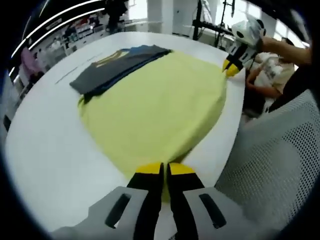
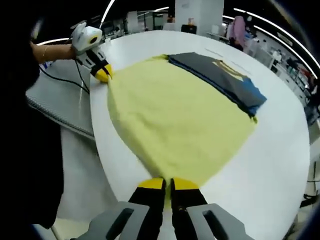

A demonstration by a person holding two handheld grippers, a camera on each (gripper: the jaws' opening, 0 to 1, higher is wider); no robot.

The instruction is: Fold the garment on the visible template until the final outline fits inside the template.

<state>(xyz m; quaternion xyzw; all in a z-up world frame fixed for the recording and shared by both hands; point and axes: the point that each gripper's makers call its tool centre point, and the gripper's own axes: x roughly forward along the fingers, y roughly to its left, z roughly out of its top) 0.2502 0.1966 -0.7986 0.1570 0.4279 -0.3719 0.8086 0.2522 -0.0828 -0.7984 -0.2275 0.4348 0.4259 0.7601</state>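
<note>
A pale yellow garment lies spread on the white table, also seen as the yellow garment in the right gripper view. My left gripper is shut on the garment's near edge. My right gripper is shut on its opposite edge. Each gripper appears in the other's view: the right gripper at the garment's far corner, the left gripper likewise. A folded stack of dark grey and blue clothes rests on the garment's far side, and shows as the dark stack.
A grey mesh chair stands beside the table's edge; the same mesh surface lies below the other gripper. A person's hand holds the left gripper. Shelves and equipment stand beyond the table.
</note>
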